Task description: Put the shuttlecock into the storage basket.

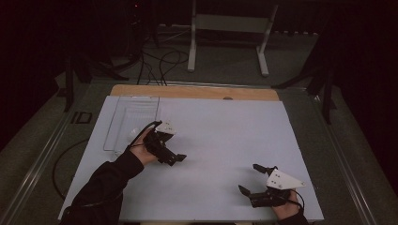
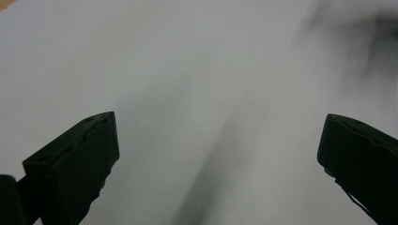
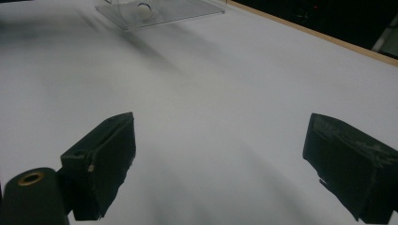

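White sheet (image 1: 225,136) over table, wooden edge (image 1: 197,91) exposed at far side.

Nearest, bottom right of high view: right gripper (image 1: 251,179), held in hand (image 1: 286,211) at near edge of sheet. Jaws spread wide, nothing between them, nothing gripped. Grey three-cornered plate (image 1: 283,179) on top. Pointing left and away across the sheet. Right gripper view: same two black jaws far apart, bare white sheet between them (image 3: 216,154), brass-coloured ring (image 3: 31,178) at lower left of the body.

Farther in, left of centre: left gripper (image 1: 176,158), held in hand (image 1: 145,152), black sleeve (image 1: 105,180) coming in from bottom left. Tilted down toward sheet, pointing right. Left gripper view: jaws wide apart, empty, only blurred white sheet and soft shadow between (image 2: 216,150). White plate (image 1: 165,127) on top, cable (image 1: 141,131) looping off it.

Farther still, far left part of sheet: clear plastic tray (image 1: 123,123), just behind and left of left gripper, well apart from right gripper. Right gripper view: tray at top (image 3: 187,13), small white ball (image 3: 143,7) inside it; ball too small to make out in high view. Neither gripper touching tray.

Beyond table: white metal stand (image 1: 230,28) on floor, black cables (image 1: 162,63) beside it.
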The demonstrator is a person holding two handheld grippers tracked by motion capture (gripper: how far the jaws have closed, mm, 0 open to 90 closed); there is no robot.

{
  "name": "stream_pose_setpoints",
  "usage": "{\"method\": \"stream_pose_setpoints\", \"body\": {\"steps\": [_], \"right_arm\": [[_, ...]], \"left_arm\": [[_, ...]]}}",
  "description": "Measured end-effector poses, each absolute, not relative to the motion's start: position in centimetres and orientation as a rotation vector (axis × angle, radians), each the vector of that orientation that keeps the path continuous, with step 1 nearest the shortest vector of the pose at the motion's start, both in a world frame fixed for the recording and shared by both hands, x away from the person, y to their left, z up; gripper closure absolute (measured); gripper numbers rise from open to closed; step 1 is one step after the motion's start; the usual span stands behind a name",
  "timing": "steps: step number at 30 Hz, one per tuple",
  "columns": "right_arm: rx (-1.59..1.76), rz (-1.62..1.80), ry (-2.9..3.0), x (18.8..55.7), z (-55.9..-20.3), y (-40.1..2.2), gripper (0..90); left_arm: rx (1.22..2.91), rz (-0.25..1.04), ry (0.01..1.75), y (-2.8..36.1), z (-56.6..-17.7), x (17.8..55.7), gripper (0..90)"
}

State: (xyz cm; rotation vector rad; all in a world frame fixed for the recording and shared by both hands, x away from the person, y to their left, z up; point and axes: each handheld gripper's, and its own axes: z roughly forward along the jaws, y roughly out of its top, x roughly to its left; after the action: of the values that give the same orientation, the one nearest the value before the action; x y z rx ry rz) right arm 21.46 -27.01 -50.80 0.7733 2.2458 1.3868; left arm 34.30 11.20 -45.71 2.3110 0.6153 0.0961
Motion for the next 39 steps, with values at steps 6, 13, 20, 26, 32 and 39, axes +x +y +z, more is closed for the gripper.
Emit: {"method": "stream_pose_setpoints", "body": {"steps": [6, 13, 20, 26, 32, 39], "right_arm": [[0.77, 1.385, 2.246, 21.5, -50.8, -27.0, 9.7], [0.769, 1.387, 2.245, 21.5, -50.8, -27.0, 9.7], [0.77, 1.383, 2.244, 21.5, -50.8, -27.0, 9.7], [0.771, 1.386, 2.245, 21.4, -50.8, -27.0, 9.7], [0.768, 1.385, 2.243, 21.4, -50.7, -27.0, 9.7], [0.77, 1.391, 2.247, 21.5, -50.8, -27.1, 9.7]], "left_arm": [[2.321, 0.086, 0.599, 10.8, -46.3, 33.4, 0.1], [2.323, 0.058, 0.585, 10.6, -46.9, 32.3, 0.1], [2.335, 0.051, 0.554, 10.4, -47.4, 30.9, 0.1], [2.336, 0.031, 0.537, 10.6, -47.8, 29.9, 0.1], [2.338, 0.025, 0.516, 11.1, -48.5, 28.8, 0.1], [2.326, 0.0, 0.515, 12.3, -49.4, 27.7, 0.1]]}}
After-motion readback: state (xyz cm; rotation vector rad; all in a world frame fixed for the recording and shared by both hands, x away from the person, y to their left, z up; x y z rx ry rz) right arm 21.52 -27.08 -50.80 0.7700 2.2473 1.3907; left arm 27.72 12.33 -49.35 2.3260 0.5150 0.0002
